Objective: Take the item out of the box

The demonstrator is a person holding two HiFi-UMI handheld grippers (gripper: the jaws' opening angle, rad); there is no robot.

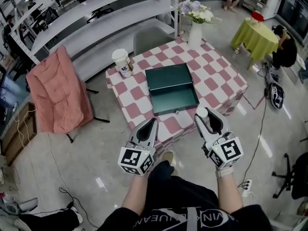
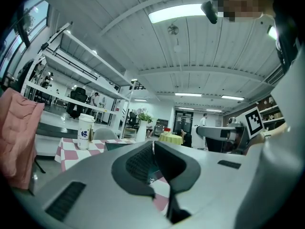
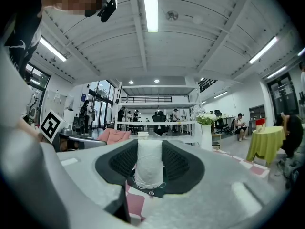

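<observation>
A dark green open box (image 1: 171, 88) lies on the pink-and-white checked table (image 1: 216, 76); its inside looks bare. My right gripper (image 1: 202, 114) hovers just off the table's near edge, in front of the box's near right corner. It is shut on a white wound roll (image 3: 149, 168), which stands upright between the jaws, and the roll's top shows in the head view (image 1: 202, 112). My left gripper (image 1: 153, 123) is level with it, off the box's near left corner. Its jaws are pressed together with nothing between them (image 2: 153, 151). The box edge (image 2: 115, 146) peeks beyond them.
A white paper cup (image 1: 121, 61) stands at the table's far left corner and a white vase of flowers (image 1: 195, 28) at the far right. A pink folding chair (image 1: 57, 90) is left of the table, and a grey chair (image 1: 154, 38) and white shelving (image 1: 96, 13) behind it. A yellow-green table (image 1: 255, 35) with people is far right.
</observation>
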